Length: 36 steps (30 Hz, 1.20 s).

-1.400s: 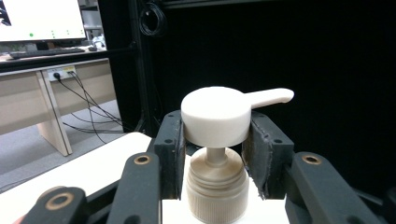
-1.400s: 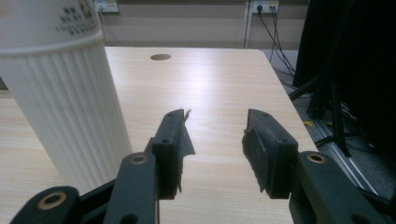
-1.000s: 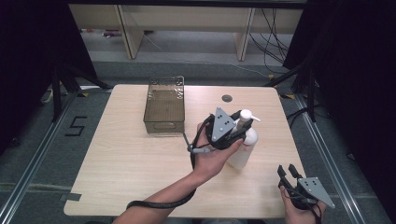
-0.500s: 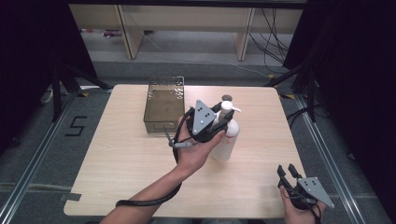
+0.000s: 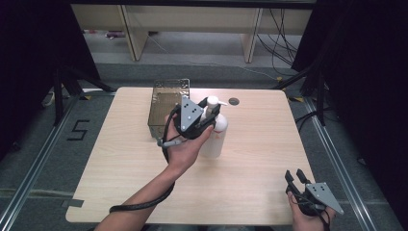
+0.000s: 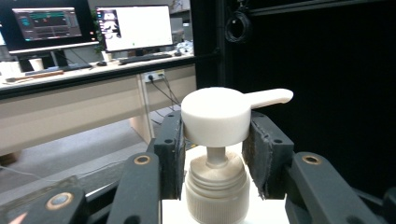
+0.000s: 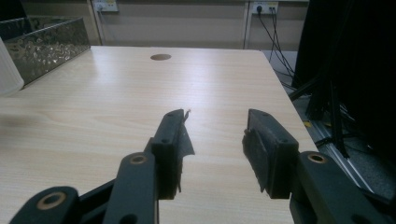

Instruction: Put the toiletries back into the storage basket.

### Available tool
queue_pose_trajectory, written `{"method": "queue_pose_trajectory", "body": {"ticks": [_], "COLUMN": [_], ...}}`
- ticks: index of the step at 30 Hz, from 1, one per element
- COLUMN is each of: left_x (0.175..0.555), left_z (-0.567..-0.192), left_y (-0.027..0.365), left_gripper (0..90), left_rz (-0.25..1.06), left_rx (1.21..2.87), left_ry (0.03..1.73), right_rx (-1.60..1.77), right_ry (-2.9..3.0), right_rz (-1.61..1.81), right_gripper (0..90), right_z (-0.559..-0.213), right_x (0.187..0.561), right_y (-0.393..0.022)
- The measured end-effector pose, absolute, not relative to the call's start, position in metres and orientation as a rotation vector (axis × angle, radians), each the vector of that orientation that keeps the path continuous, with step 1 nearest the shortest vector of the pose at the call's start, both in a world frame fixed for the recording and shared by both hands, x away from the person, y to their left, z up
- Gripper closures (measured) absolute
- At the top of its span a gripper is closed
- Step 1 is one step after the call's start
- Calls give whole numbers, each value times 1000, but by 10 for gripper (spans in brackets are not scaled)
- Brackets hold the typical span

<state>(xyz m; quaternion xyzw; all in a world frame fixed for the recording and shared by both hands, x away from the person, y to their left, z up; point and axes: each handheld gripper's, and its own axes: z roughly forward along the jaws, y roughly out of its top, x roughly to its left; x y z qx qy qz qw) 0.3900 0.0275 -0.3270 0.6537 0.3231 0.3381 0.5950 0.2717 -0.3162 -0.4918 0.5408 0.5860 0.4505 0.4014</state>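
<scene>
— Beside the basket (image 5: pixel 166 103), where's the bottle (image 5: pixel 215 137)?
— Above the counter (image 5: pixel 260 144), left gripper (image 5: pixel 204 117) fingers (image 6: pixel 169 154) clamped on its pump, forearm angled up.
— Right gripper (image 5: pixel 294 177)?
— Near corner, fingers (image 7: pixel 170 140) wide, empty.

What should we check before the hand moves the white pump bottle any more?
1. Left gripper shut on the pump bottle: ok, fingers press its neck on both sides.
2. Pump head above the fingers: ok.
3. Bottle upright: ok.
4. Clear bin beside the bottle, open on top: ok; whether anything lies inside, cannot tell.
5. Right gripper out of the way: ok, open and holding nothing, near the table's front right corner.
6. Bottle lifted off the table: cannot tell.
</scene>
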Motion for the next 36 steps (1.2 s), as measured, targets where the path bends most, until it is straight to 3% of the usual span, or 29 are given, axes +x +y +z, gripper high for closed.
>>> {"method": "queue_pose_trajectory", "body": {"ticks": [36], "left_x": [412], "left_z": [-306], "left_y": [93], "left_gripper": [595], "left_rz": [964], "left_rx": [1403], "left_ry": [896], "right_rx": [1366], "right_ry": [1481], "right_rz": [1159], "right_gripper": [578], "right_z": [-493], "right_x": [273], "right_y": [-313]}}
